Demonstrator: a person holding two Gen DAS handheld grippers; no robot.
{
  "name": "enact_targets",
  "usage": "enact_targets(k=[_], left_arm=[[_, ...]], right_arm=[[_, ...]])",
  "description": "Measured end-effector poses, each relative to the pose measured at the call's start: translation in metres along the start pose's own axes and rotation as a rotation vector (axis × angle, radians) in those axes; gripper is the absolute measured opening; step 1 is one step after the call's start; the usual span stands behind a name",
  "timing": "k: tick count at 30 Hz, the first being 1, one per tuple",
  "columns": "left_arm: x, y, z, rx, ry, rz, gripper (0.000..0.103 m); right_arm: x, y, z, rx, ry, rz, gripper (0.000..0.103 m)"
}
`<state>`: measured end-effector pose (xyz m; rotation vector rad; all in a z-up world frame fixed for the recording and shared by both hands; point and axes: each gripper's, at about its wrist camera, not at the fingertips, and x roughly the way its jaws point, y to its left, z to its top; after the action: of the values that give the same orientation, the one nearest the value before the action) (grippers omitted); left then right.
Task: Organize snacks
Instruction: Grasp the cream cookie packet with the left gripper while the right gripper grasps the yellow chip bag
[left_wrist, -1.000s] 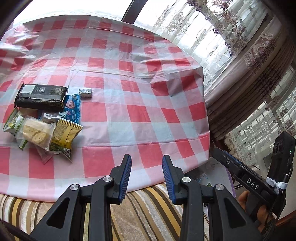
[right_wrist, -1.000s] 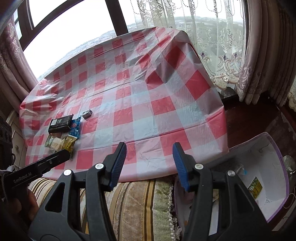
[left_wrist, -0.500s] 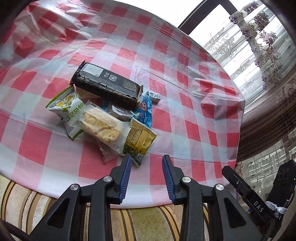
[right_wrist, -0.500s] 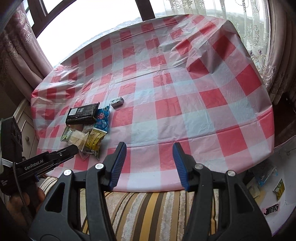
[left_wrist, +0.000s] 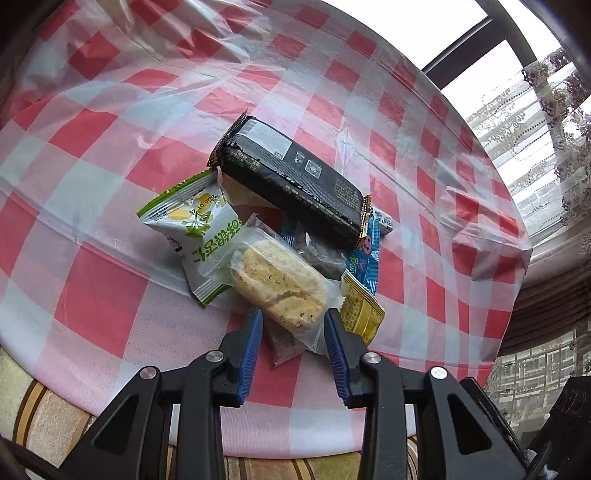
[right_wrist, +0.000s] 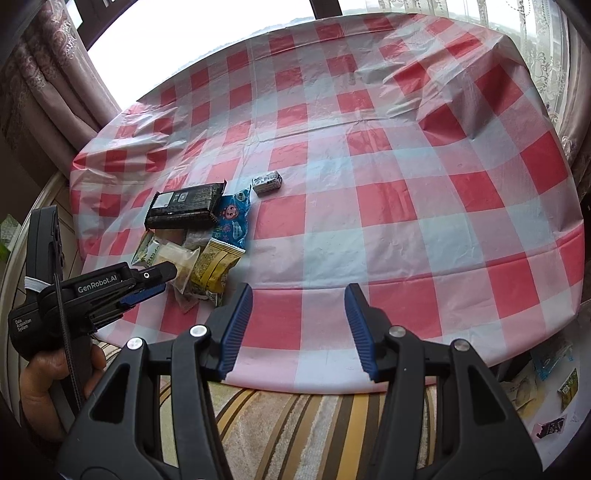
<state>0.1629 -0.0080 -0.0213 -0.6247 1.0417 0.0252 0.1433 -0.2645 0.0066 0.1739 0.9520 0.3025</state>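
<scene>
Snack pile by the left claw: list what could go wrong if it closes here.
1. The left claw stands open around the end of the clear-wrapped cake, which overlaps the green-and-white packet and the yellow packet; closing may pinch or drag a neighbour along.
2. A hard squeeze may crumble the cake.
3. The pile lies near the table edge on a loose checked tablecloth; a tug could bunch it and spill snacks.

Both claws are angled downward with jaws parted and empty: left claw (left_wrist: 293, 325), right claw (right_wrist: 299, 306).
</scene>
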Motion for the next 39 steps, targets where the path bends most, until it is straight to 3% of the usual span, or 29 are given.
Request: enact_targets(k=[4,11,16,19,30,39], left_arm=[[0.009,-0.003,0.009,0.006,0.002,0.030,0.047],[0.020,-0.016,0.022,0.055,-0.005,0.078,0.056],[0.030,-0.025,0.027,0.117,-0.009,0.133,0.055],[0.029,-0.025,0.024,0.151,-0.016,0.155,0.043],[0.005,-0.007,0.008,0.128,-0.036,0.076,0.038],[-0.021,0.020,-0.009,0.086,-0.050,0.064,0.038]], right_arm=[[0.004,0.000,0.001,0.005,0.011,0.003,0.056],[0.012,0.002,0.001,0.009,0.035,0.002,0.056],[0.018,0.002,0.003,0.019,0.052,-0.007,0.056],[0.023,0.005,0.004,0.019,0.063,-0.006,0.056],[0.047,0.027,0.010,0.028,0.108,0.017,0.056],[0.068,0.063,0.016,-0.034,0.136,0.037,0.056]])
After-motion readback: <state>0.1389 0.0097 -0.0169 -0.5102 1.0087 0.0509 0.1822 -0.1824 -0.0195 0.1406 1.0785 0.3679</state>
